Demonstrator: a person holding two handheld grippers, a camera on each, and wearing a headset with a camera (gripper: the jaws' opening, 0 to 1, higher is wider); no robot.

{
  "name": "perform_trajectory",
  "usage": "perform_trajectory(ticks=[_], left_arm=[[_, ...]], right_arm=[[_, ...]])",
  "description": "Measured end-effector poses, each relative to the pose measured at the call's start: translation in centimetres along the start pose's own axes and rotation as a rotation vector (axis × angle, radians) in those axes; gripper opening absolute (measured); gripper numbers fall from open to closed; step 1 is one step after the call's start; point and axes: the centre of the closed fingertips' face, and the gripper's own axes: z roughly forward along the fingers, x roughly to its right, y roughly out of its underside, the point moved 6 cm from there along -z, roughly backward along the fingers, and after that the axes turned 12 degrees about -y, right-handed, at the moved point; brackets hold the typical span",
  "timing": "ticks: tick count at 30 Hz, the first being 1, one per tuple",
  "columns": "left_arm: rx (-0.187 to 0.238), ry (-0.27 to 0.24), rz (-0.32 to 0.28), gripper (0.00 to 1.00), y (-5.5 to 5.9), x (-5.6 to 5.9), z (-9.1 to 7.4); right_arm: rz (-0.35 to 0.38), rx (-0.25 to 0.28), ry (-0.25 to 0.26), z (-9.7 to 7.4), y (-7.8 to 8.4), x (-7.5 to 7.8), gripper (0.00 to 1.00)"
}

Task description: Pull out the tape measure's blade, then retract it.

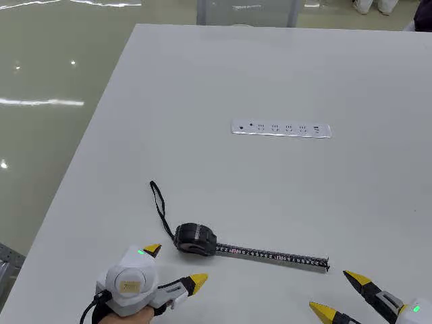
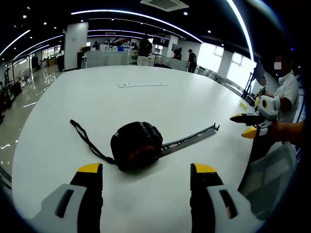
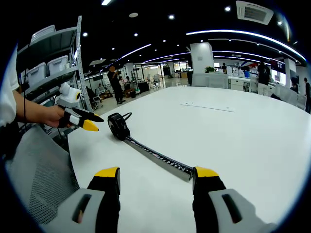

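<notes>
A black tape measure (image 1: pixel 195 239) lies on the white table (image 1: pixel 270 81) near its front edge, a black wrist strap (image 1: pixel 159 204) trailing up and left. Its blade (image 1: pixel 273 256) is pulled out to the right, ending in a hook (image 1: pixel 327 264). My left gripper (image 1: pixel 175 264) is open just in front of the case (image 2: pixel 137 144), holding nothing. My right gripper (image 1: pixel 340 293) is open a little short of the blade's hook end (image 3: pixel 187 171), also holding nothing. The case shows farther off in the right gripper view (image 3: pixel 118 125).
A white power strip (image 1: pixel 281 128) lies flat on the table beyond the tape measure. The table's left edge (image 1: pixel 81 162) drops to a glossy floor. Shelving with bins (image 3: pixel 53 63) stands off the table's side.
</notes>
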Motion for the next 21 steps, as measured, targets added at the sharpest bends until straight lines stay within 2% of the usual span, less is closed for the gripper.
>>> perform_trajectory(ticks=[2,6,11,21], left_arm=[[-0.006,-0.001,0.01,0.72,0.0,0.2,0.3],[-0.003,-0.002,-0.017,0.72,-0.3,0.4,0.6],[-0.002,-0.028,-0.061,0.73,-0.6,0.1,1.2],[-0.004,-0.055,-0.109,0.74,-1.0,0.0,2.1]], right_arm=[[-0.002,0.0,-0.005,0.1,0.0,0.0,0.6],[-0.002,0.001,-0.005,0.2,-0.1,0.2,0.6],[-0.005,0.001,-0.006,0.3,-0.2,0.4,0.6],[-0.001,0.001,-0.007,0.5,-0.3,0.7,0.6]])
